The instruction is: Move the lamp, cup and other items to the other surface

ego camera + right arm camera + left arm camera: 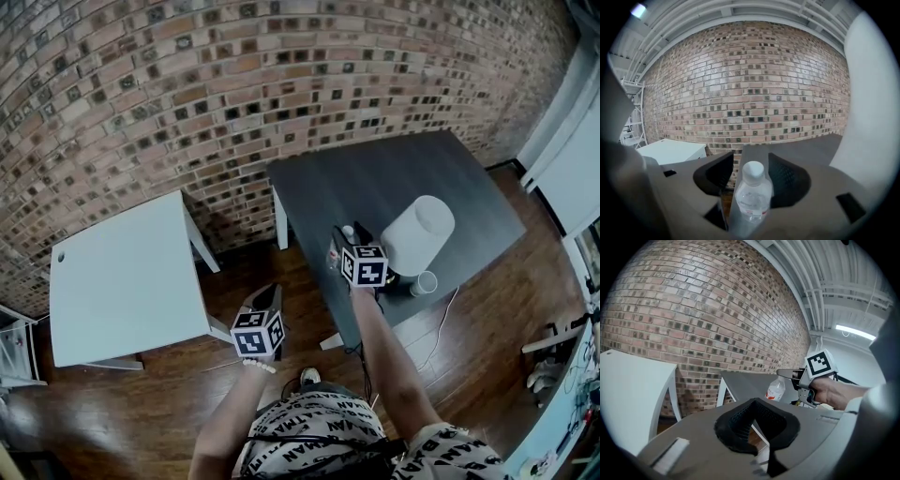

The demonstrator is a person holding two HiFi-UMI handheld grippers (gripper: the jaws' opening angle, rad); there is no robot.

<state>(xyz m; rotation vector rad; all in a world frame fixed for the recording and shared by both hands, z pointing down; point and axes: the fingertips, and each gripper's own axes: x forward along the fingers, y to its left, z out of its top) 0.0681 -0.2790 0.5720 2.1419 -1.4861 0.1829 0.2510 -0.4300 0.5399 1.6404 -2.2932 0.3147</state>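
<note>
A clear water bottle (752,194) with a white cap stands at the near left edge of the dark table (375,178). My right gripper (349,232) is around the bottle (337,249), jaws apart on either side of it, and in the right gripper view no pad visibly presses on it. Just right of it stand the white-shaded lamp (419,234) and a small white cup (425,282). My left gripper (267,296) hovers over the floor between the two tables, its pads (740,420) together with nothing in them. The left gripper view shows the bottle (776,390) beside the right gripper (785,374).
The white table (122,281) stands to the left, its top bare. A brick wall runs behind both tables. The lamp's cord (441,328) trails over the wooden floor. The lamp shade (872,117) fills the right side of the right gripper view.
</note>
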